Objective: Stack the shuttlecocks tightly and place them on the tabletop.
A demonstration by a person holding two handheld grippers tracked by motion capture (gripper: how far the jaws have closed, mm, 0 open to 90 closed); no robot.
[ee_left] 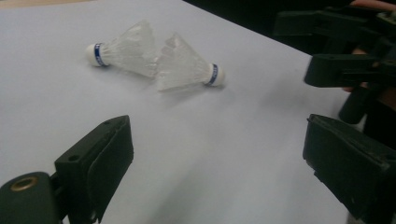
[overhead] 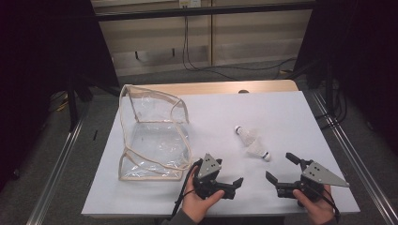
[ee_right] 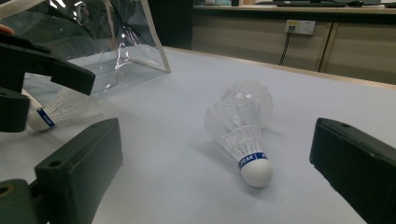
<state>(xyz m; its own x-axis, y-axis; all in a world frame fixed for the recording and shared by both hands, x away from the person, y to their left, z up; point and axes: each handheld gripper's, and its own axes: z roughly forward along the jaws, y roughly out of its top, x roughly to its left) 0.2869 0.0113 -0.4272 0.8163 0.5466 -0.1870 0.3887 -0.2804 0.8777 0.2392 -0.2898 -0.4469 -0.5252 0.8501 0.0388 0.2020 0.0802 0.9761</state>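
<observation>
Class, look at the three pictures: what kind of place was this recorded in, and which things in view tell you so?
Probably a lab or workshop set up for recording. A table under a white sheet stands between dark curtains, there are metal floor rails, and a wall socket has cables hanging from it.

far shuttlecock (ee_right: 252, 95): mostly hidden behind near one | third shuttlecock (ee_right: 51, 112): partly hidden

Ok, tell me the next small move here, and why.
Probably ease the right tool forward to the nearer shuttlecock. Its jaws stand open and empty, the cork points toward it, and the clear bag waits open to the left.
</observation>
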